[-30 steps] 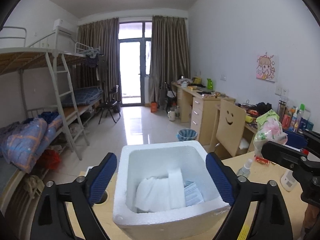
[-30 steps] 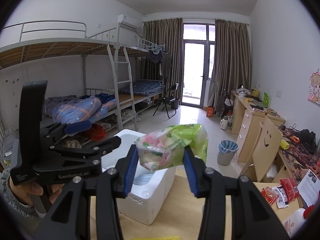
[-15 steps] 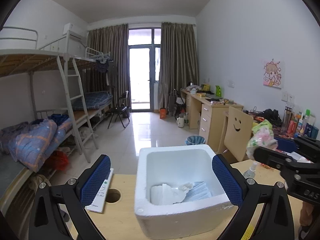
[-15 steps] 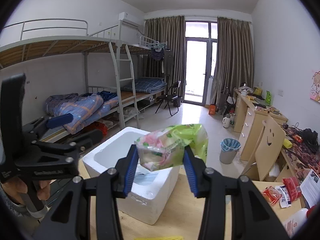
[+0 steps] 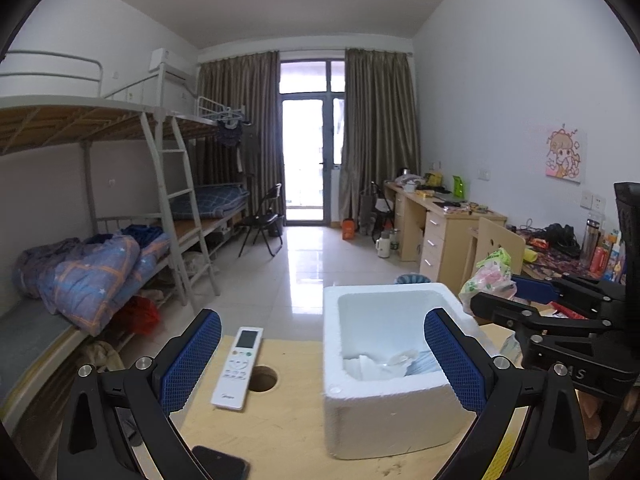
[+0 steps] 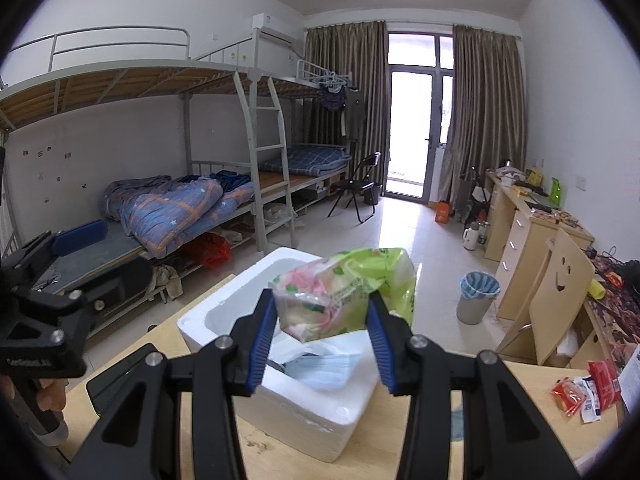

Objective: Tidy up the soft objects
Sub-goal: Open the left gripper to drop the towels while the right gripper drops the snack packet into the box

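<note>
white tissues and blue masks already lie in the white foam box; the right hand-held gripper clamps a green-pink soft tissue pack over it, the left hand-held gripper gapes wide, empty.

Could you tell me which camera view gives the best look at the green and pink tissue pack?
The right wrist view: the tissue pack fills the centre, clamped in the right gripper. The left wrist view shows it small at the right edge.
</note>
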